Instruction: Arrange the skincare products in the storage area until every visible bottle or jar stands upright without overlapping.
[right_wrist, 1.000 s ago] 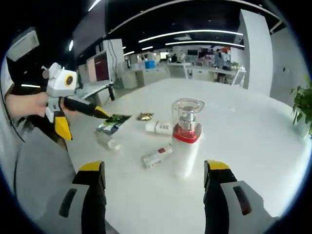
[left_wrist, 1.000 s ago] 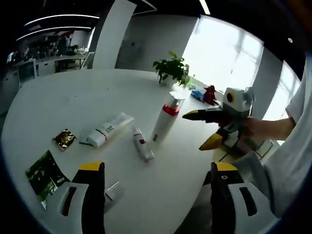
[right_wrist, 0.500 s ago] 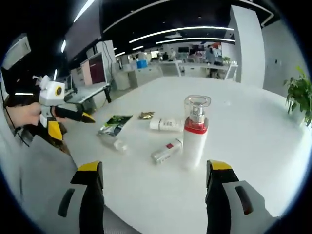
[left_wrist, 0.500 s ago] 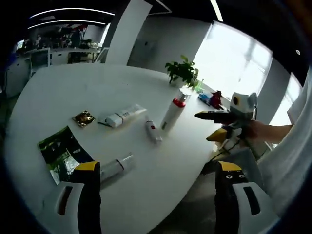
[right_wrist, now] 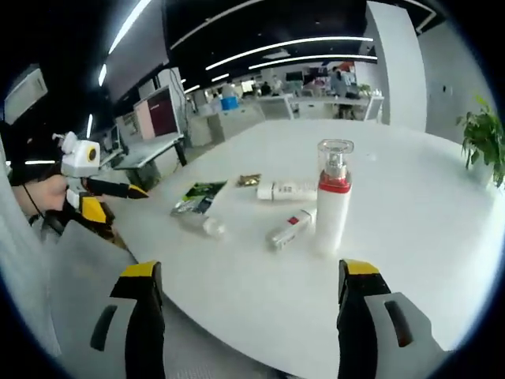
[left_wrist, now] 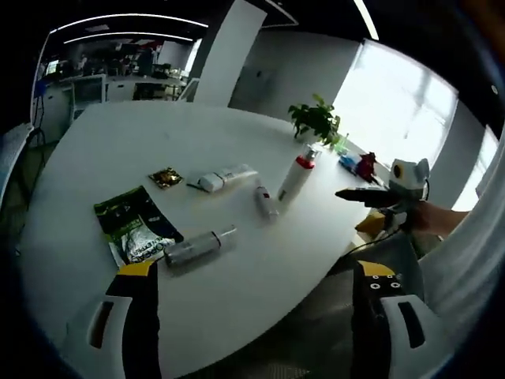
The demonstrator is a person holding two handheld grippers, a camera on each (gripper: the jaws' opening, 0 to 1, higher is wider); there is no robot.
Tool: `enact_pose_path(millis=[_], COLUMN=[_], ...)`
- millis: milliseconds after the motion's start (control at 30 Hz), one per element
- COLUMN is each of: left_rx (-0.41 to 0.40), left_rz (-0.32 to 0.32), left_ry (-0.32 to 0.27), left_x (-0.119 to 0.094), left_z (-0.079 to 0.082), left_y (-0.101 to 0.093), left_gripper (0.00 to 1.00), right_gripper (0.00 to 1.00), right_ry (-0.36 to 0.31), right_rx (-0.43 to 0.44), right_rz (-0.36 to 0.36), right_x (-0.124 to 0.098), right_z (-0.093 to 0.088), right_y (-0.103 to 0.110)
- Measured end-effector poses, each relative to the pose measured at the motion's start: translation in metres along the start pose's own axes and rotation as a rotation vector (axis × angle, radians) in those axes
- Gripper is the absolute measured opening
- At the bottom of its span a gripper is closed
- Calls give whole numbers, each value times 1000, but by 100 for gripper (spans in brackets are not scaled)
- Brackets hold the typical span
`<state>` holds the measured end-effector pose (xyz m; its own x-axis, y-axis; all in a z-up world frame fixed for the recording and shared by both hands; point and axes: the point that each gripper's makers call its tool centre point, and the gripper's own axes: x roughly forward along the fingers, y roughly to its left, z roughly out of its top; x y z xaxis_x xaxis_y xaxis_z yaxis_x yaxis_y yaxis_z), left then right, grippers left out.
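Here we look over a round white table where the skincare things lie in a loose cluster: a tall white pump bottle with a red collar and clear cap stands upright, and just beside it a small white tube with a red mark lies flat. Near them lie a longer white tube, a clear slim bottle, a green-and-black sachet and a small gold packet; any lettering on them is too small for us to read. The left gripper holds its yellow-tipped jaws wide, gripping nothing, and the right gripper shows its jaws equally wide and empty, well short of the bottle.
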<state>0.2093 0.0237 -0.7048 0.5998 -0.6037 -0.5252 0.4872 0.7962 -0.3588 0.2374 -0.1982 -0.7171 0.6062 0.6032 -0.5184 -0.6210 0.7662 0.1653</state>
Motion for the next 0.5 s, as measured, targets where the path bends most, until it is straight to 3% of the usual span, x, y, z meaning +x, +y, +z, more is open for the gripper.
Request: enact_pose_path(millis=[167,500], left_rx=[-17,-44], left_rz=[13,57], left_ry=[-43,-23], left_x=[-8,-13], left_z=[5,-17], left_y=[-9,-5], left_gripper=[96,97], right_gripper=[94,97], right_ry=[5,9], right_rx=[-7,-24], right_rz=[24,52], right_x=[-6,-3], right_z=[-4,-6], right_y=[10,12])
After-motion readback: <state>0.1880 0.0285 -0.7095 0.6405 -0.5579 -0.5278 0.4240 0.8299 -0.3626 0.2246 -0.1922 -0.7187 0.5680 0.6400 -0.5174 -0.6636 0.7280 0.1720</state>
